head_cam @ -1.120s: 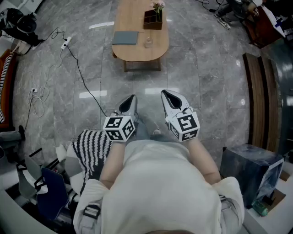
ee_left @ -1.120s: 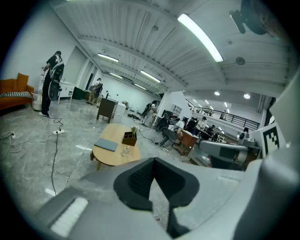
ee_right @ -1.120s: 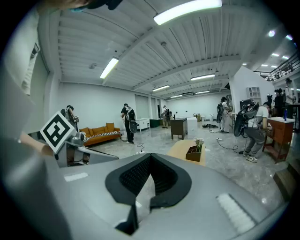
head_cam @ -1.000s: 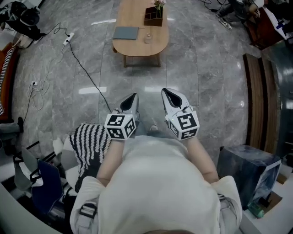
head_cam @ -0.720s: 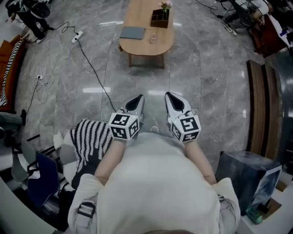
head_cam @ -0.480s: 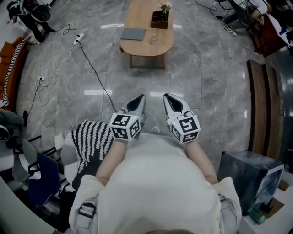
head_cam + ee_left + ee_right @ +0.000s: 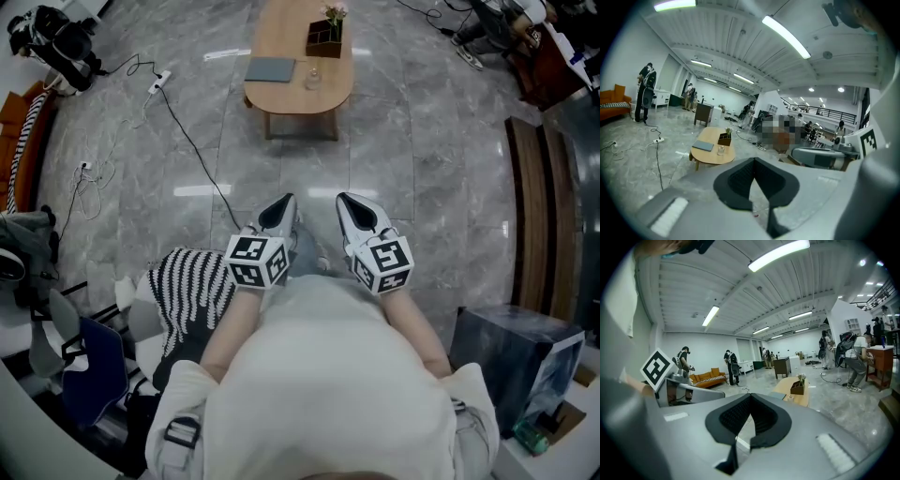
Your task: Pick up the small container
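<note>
Approach step, as judged: left gripper (image 7: 280, 204) and right gripper (image 7: 350, 203) are held closed and empty, well apart from the table (image 7: 281, 97); the small container (image 7: 309, 80) must be reached next.

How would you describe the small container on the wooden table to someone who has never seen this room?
Find the oval wooden table on the grey marble floor ahead. Right of the flat grey pad and just this side of the dark box with flowers stands the small container. It alone is clear and glassy, and the smallest thing there.
</note>
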A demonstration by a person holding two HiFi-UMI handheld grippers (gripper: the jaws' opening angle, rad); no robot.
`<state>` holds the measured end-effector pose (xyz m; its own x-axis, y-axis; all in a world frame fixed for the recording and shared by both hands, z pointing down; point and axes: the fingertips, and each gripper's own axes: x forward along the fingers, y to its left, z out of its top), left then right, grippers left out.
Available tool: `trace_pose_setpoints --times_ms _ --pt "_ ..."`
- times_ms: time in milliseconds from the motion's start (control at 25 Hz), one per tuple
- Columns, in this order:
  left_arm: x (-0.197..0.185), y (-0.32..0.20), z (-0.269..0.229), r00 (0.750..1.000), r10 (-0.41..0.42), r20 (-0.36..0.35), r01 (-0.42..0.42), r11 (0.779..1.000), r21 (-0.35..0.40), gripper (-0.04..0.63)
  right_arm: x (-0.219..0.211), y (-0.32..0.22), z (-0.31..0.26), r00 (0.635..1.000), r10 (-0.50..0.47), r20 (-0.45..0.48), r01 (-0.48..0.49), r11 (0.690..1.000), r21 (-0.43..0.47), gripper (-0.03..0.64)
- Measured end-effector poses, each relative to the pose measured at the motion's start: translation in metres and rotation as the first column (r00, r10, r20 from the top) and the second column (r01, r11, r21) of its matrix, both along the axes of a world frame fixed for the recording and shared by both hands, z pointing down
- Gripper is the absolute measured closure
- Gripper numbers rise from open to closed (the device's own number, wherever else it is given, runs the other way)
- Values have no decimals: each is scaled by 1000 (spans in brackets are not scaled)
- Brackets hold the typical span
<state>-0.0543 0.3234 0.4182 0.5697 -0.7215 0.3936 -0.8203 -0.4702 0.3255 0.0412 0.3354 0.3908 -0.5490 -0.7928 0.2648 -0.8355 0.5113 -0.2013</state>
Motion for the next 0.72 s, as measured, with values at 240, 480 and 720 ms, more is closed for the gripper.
trace_pose_setpoints --times_ms 240,480,720 --pt "-10 -16 11 999 -32 -12 31 999 -25 594 -11 -19 5 999 -32 0 32 999 -14 618" --pt "-14 -61 20 999 -38 -25 37 998 -41 594 -11 -59 17 1000 -19 -10 18 999 -34 618" --pt "-17 -130 25 999 -27 -32 26 999 -37 594 -13 -124 21 1000 3 -18 -4 999 -38 618"
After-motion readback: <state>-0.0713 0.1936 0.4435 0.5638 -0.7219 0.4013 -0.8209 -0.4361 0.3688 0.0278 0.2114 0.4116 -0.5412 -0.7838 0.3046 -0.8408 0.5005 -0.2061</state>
